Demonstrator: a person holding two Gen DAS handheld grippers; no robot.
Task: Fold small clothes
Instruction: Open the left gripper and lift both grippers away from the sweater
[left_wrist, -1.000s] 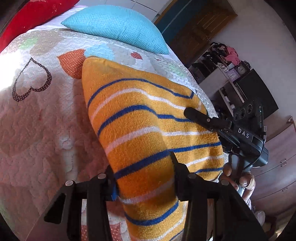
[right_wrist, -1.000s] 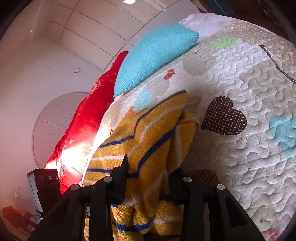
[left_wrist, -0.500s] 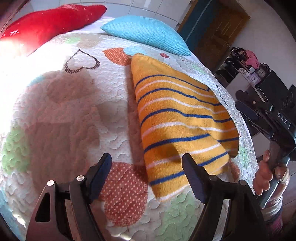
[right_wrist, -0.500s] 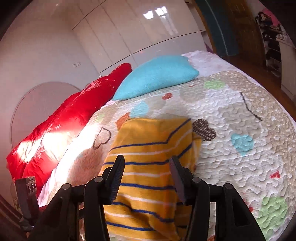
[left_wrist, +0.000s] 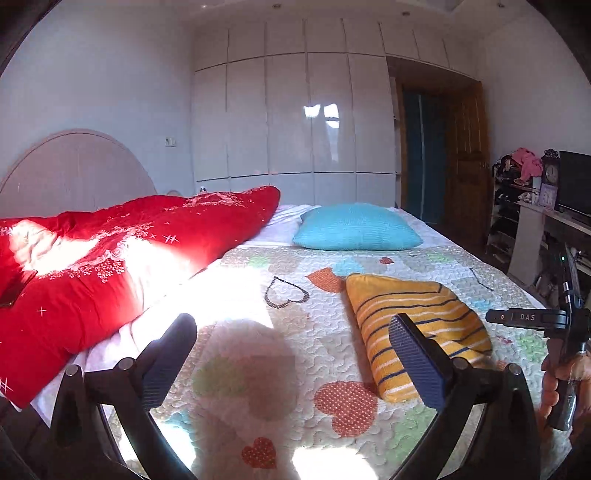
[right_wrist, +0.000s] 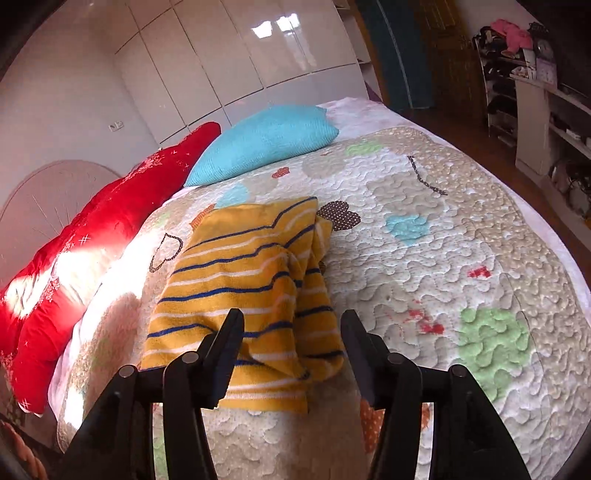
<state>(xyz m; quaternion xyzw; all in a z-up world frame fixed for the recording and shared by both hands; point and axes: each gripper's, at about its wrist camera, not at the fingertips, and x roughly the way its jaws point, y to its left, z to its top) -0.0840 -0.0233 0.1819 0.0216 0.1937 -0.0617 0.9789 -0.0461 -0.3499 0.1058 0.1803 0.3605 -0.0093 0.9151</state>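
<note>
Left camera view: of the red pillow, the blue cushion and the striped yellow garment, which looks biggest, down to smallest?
1. Red pillow, by far the largest.
2 and 3. Blue cushion and striped yellow garment look about alike; the garment lies nearer the camera, so I would not rank them.

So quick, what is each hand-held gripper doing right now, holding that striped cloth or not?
Left hand-held gripper: open, jaws just widened, holding nothing.
Right hand-held gripper: open, jaws just widened, striped cloth released on the bed.

Black left gripper (left_wrist: 291, 365): textured pads, round silver screws; right gripper (right_wrist: 291, 354) too, marked "DAS" in white.
</note>
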